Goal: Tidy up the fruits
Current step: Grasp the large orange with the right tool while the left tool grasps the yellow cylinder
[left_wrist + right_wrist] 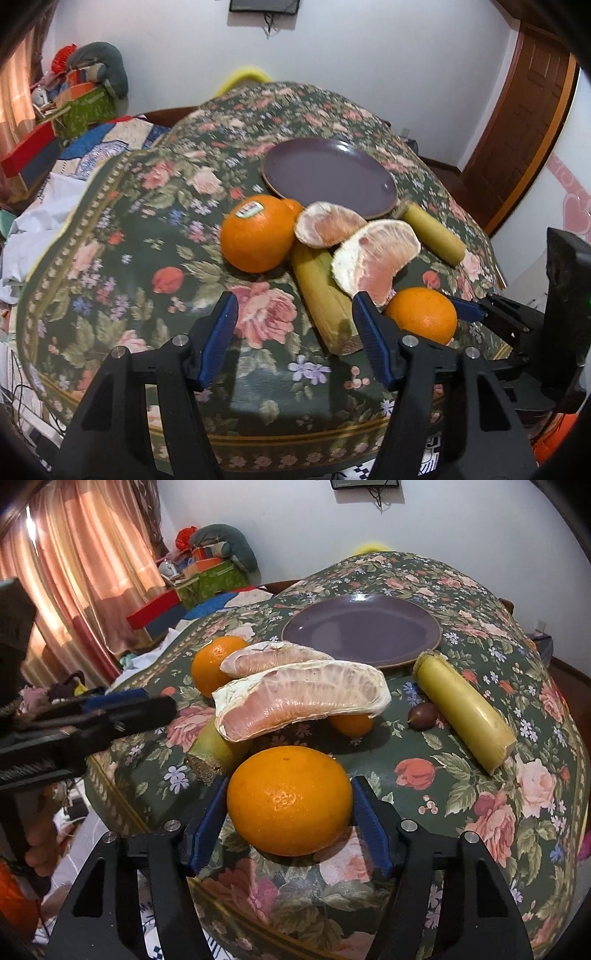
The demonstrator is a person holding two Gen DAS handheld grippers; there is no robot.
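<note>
Bracketing a large orange (289, 799) near the table's front edge, the right gripper (289, 805) stands with its blue pads at the fruit's two sides — whether they actually press the peel cannot be told from either view. The orange rests on the floral tablecloth (480, 797). The left gripper (293, 332) hovers beside it with its fingers spread wide and nothing between them, over a woven rose on the cloth.

Behind the orange lies the rest of the fruit: two peeled pomelo segments (303, 698), the larger one propped over a cut length of sugarcane (325, 295), the smaller leaning against a stickered orange (256, 233) farther back. A small mandarin (351, 723) sits under the larger segment's far end. A second sugarcane piece (463, 707) lies apart on the right, just in front of the purple plate (362, 631), with a small brown nut (423, 712) just beside it. The plate holds no fruit.

Beyond the table — pink curtains (85, 565), a wooden door (524, 122) and a pile of boxes and cushions (212, 561) against the white wall.
</note>
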